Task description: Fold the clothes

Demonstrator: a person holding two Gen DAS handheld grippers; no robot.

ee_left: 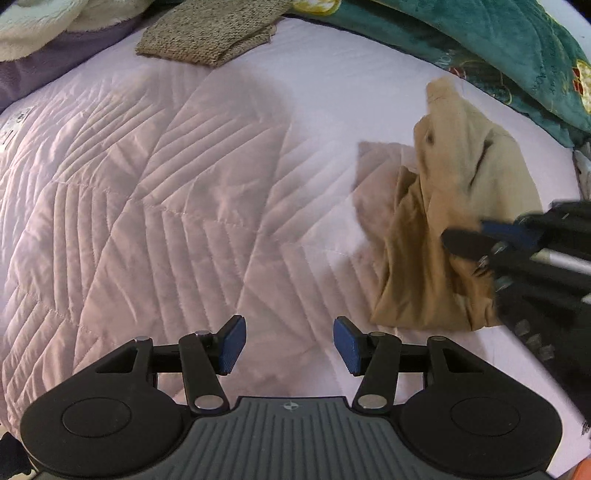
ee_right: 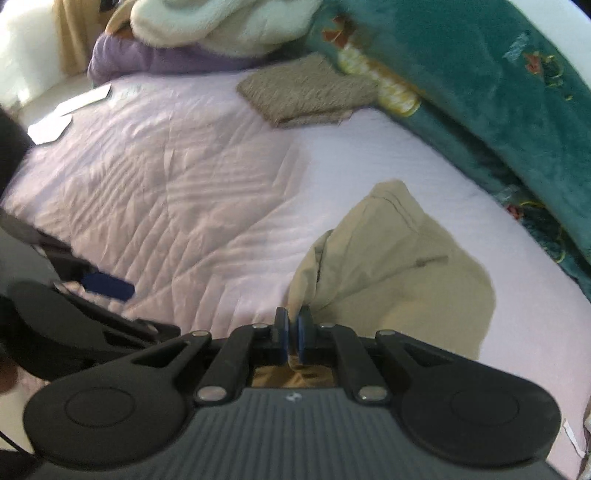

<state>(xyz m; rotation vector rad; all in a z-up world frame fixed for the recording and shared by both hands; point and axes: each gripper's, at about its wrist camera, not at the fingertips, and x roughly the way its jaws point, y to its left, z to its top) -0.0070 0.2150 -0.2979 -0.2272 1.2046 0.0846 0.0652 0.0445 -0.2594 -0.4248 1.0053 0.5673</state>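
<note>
A soft, light tan cotton garment (ee_right: 399, 266), bunched on the bed, is pinched by the closed right gripper (ee_right: 291, 334); the left gripper (ee_left: 289, 345), jaws apart and empty, is best applied at a free edge.

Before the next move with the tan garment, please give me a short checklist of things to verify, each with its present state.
1. Right gripper clamps the tan garment: ok, cloth sits between its shut pads.
2. Left gripper is free: ok, open, nothing between the pads.
3. Garment lies flat: not ok, it hangs bunched from the grip.
4. Bare quilt to lay it on: ok, open area under the left gripper.
5. Folded knit piece out of the way: ok, it lies apart at the far edge.
6. Which part of the garment is gripped: cannot tell.
</note>
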